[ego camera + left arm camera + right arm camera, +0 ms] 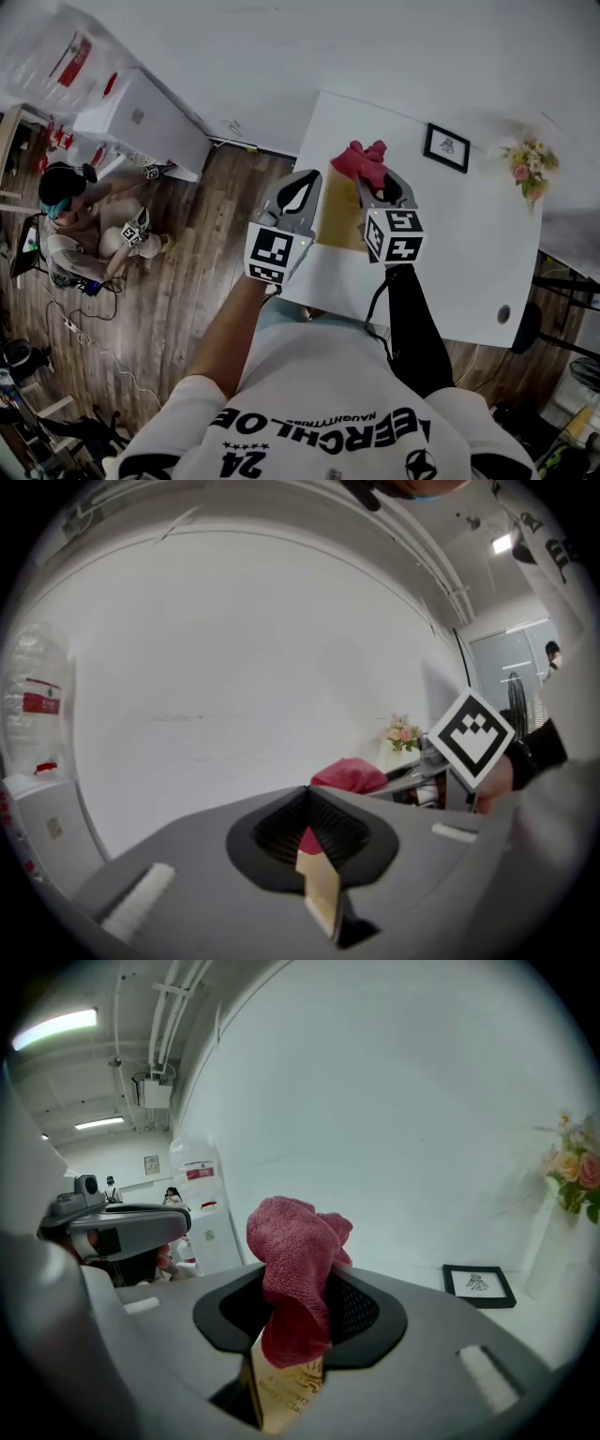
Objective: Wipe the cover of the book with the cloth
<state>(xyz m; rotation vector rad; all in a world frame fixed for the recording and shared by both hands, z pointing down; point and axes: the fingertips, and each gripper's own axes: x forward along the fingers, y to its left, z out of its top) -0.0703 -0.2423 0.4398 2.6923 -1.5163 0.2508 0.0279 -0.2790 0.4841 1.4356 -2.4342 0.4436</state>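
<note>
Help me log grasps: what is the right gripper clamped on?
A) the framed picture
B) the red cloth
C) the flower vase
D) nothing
B: the right gripper view shows the right gripper with its jaws pinching the red cloth, and the book just beneath it.

A crumpled red cloth (295,1269) hangs bunched against the cover of a tan, gold-lettered book (286,1389).
</note>
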